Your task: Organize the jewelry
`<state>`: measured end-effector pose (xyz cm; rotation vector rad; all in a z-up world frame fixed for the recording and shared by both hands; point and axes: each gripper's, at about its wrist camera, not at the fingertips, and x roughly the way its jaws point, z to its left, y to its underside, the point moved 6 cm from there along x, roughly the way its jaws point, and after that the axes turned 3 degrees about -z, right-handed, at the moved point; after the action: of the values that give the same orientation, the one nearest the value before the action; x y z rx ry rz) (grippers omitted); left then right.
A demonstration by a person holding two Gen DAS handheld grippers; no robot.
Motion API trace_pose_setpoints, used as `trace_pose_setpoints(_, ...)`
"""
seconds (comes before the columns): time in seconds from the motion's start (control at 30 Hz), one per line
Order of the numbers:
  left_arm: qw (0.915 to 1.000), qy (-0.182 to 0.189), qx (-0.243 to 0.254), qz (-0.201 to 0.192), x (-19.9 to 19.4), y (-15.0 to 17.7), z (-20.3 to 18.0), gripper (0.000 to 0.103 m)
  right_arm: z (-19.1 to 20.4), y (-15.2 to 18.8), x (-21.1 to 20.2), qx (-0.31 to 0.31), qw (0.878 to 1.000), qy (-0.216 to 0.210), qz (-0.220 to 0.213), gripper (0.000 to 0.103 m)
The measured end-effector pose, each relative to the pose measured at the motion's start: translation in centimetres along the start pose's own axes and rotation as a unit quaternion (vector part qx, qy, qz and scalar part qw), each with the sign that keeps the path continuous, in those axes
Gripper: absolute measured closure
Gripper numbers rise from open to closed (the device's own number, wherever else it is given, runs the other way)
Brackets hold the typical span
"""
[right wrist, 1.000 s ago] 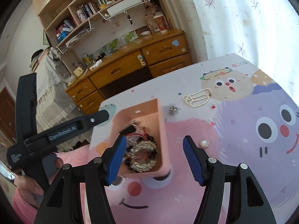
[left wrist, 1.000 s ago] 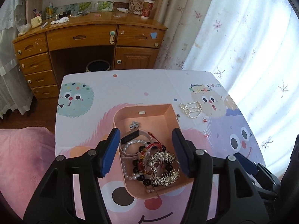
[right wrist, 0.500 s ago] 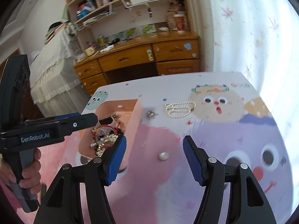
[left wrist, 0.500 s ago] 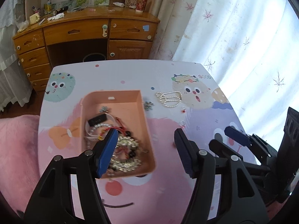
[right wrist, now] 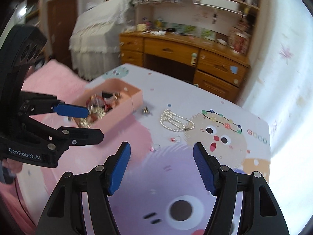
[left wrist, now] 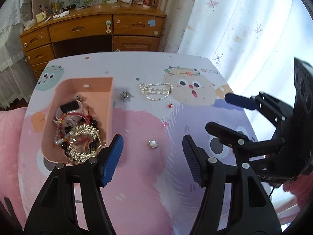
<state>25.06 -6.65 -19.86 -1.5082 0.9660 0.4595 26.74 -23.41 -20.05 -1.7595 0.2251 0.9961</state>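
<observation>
Overflowing pink box (left wrist: 109, 105), tangled jewelry (left wrist: 78, 133)

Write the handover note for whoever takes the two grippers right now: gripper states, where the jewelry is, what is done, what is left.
Left gripper: open, empty, above the table.
Right gripper: open, empty.
Done: pink box already holds a tangle of bracelets and hair combs.
Left on the tablecloth: pearl necklace, round pearl brooch, silver flower piece, two small rings. Brooch lies nearest the left gripper.
</observation>
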Motion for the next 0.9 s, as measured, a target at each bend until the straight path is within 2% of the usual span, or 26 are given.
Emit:
trace_pose_setpoints(0.23, 0.9986, -0.041, 0.025, 0.024, 5.0, 1.9, -0.9, 0.043, -1.3, 2.2, 4.4, -0.045, 0.998, -0.049, 0.016, 0.037)
trace_pose_setpoints(0.37, 0.9976, -0.055, 0.027, 0.032, 7.3, 2.3, -0.8, 0.043, -0.7, 2.9, 7.4, -0.044, 0.996, -0.073, 0.029, 0.05)
trace_pose_setpoints(0.43, 0.9974, -0.059, 0.026, 0.033, 8.1, 2.4, -0.8, 0.043, -0.4, 3.0, 8.8, -0.049, 0.995, -0.083, 0.031, 0.053)
trace_pose_setpoints(0.6, 0.996, -0.071, 0.035, 0.041, 9.6, 2.7, -0.9, 0.049, 0.5, 2.8, 11.0, -0.054, 0.992, -0.105, 0.033, 0.063)
trace_pose_setpoints(0.7, 0.996, -0.069, 0.036, 0.044, 10.2, 2.8, -0.8, 0.056, 1.1, 2.8, 11.9, -0.06, 0.991, -0.113, 0.041, 0.069)
trace_pose_setpoints(0.77, 0.9957, -0.07, 0.034, 0.05, 10.6, 2.9, -0.7, 0.064, 1.4, 2.8, 12.5, -0.062, 0.99, -0.118, 0.046, 0.072)
trace_pose_setpoints(0.9, 0.9956, -0.074, 0.036, 0.045, 10.6, 2.9, -0.8, 0.073, 2.2, 2.8, 13.2, -0.078, 0.987, -0.128, 0.052, 0.079)
